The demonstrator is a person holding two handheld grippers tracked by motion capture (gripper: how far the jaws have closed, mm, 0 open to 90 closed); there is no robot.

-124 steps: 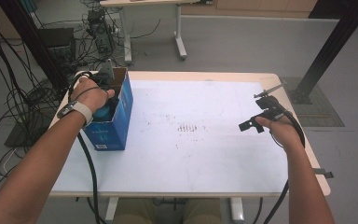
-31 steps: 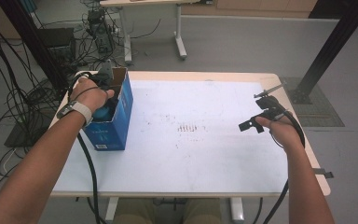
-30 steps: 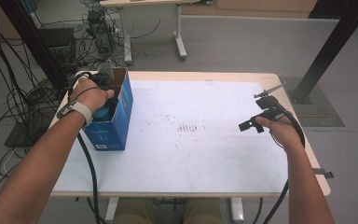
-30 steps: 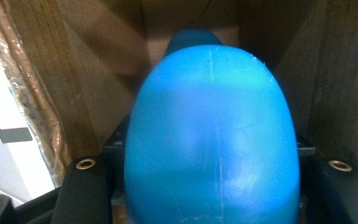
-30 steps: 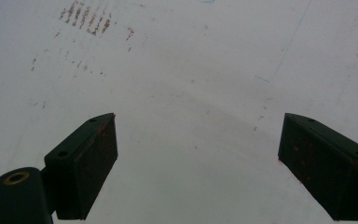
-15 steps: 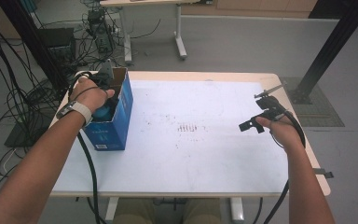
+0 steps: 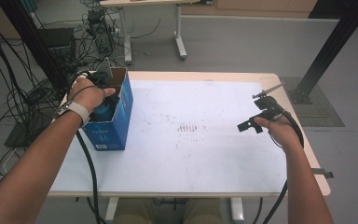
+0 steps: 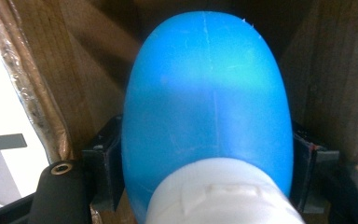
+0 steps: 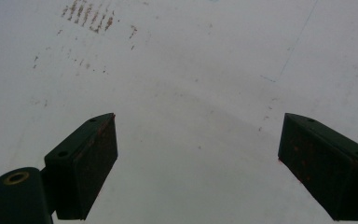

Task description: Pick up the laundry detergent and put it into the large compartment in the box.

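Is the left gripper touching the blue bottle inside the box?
Touching. In the left gripper view, the left gripper has its two black jaws pressed against both sides of the blue bottle, with no gap on either side, inside the cardboard box.

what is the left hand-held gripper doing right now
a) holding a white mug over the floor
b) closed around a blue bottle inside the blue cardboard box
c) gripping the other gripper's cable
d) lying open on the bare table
b: in the left gripper view the black jaws press both sides of the rounded blue plastic bottle with a white cap, between the brown inner walls of the blue cardboard box.
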